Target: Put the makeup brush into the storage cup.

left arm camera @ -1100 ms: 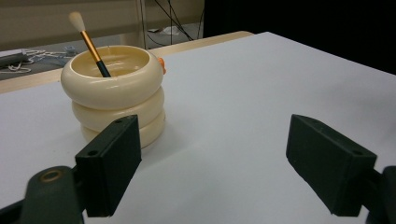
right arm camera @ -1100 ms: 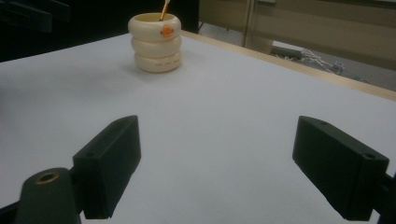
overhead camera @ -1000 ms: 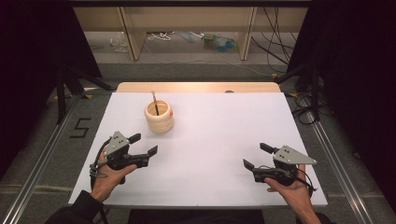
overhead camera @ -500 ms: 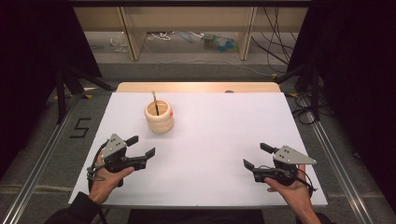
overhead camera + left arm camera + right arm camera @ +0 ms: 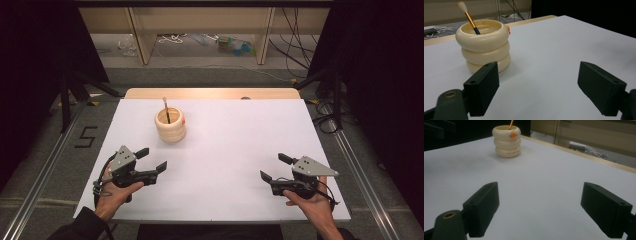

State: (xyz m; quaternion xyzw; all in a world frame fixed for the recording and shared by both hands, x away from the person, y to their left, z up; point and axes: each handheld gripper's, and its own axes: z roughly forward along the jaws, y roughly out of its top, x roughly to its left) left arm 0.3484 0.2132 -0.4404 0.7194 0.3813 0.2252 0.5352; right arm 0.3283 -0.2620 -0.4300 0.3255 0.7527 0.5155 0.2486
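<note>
The brush (image 5: pixel 166 110) is standing in the pot (image 5: pixel 170 126) — bristles up, leaning away — while both grippers, left (image 5: pixel 152 159) and right (image 5: pixel 272 166), are sitting near it with jaws spread.

1 cream ringed pot (image 5: pixel 170 126) – 1 brush (image 5: pixel 166 109) inside; 2 tongs – left (image 5: pixel 151 159), right (image 5: pixel 272 167); 1 table (image 5: pixel 235 135).

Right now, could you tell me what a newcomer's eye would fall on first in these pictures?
Probably the cream ribbed pot, standing alone on the far left of the white table, with a white-tipped, orange-handled brush leaning inside it. Next, the two open black grippers near the table's front edge: left gripper nearer the pot, right gripper far off.
</note>
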